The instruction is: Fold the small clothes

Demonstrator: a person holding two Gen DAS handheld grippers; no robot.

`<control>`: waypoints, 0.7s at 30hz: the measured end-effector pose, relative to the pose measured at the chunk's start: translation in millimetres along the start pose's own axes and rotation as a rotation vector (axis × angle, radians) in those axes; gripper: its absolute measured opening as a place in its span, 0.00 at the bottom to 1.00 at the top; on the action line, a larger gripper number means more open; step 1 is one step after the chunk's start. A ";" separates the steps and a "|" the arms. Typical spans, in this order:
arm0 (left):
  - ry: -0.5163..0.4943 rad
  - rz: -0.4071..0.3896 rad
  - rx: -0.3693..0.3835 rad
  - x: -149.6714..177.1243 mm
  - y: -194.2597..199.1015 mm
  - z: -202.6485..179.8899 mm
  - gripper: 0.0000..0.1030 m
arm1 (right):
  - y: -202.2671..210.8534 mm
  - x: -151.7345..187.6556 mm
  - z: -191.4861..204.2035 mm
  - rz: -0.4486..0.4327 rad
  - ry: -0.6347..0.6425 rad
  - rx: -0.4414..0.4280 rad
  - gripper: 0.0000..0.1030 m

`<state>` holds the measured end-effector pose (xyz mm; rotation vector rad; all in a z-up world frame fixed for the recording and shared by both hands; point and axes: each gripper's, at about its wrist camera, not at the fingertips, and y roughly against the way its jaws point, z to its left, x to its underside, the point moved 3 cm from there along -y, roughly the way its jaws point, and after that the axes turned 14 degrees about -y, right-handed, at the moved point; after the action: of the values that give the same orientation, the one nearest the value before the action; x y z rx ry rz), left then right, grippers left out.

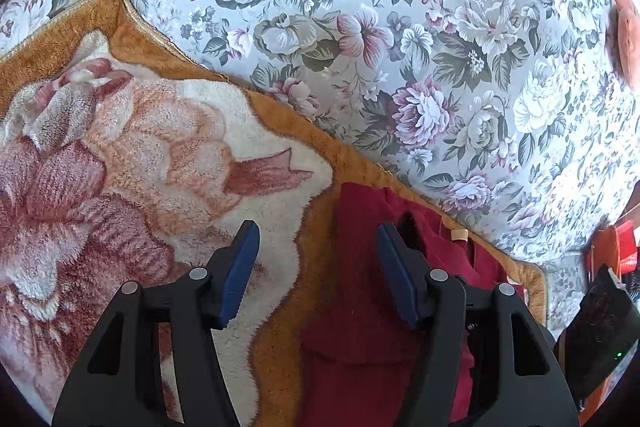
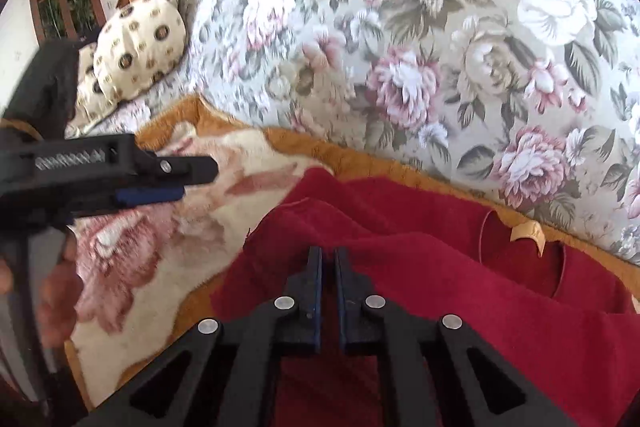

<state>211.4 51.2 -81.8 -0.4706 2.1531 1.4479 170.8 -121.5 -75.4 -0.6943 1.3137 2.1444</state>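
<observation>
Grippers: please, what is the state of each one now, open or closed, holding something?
Left gripper: open, holding nothing.
Right gripper: closed over the red garment; whether it pinches cloth cannot be told.

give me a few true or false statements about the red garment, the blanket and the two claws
1. The left claw stands open with nothing between its fingers. True.
2. The red garment lies on bare wood. False: it lies on a fluffy orange blanket.
3. The right claw is wide open. False: it is shut or nearly so, above the garment.
4. A tan neck label shows at the garment's collar. True.
5. The bedsheet is plain white. False: it is floral.
</observation>
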 end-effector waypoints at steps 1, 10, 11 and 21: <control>0.002 -0.009 -0.003 -0.8 1.6 0.6 0.59 | 1.9 -2.9 6.8 -0.001 -0.003 -0.038 0.05; -0.085 0.003 0.007 5.4 -3.5 -22.4 0.59 | -5.0 14.1 -9.4 0.084 -0.100 0.030 0.12; -0.102 -0.004 0.008 6.0 -2.2 -26.8 0.59 | 12.0 13.3 -17.0 0.068 -0.103 0.066 0.12; -0.270 0.151 -0.062 41.1 -45.0 -71.5 0.59 | 97.1 75.4 -160.5 0.252 0.016 0.659 0.12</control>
<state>187.0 -32.2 -117.3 -0.1256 1.9668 1.5643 75.3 -292.0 -127.3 -0.2821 2.0533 1.7016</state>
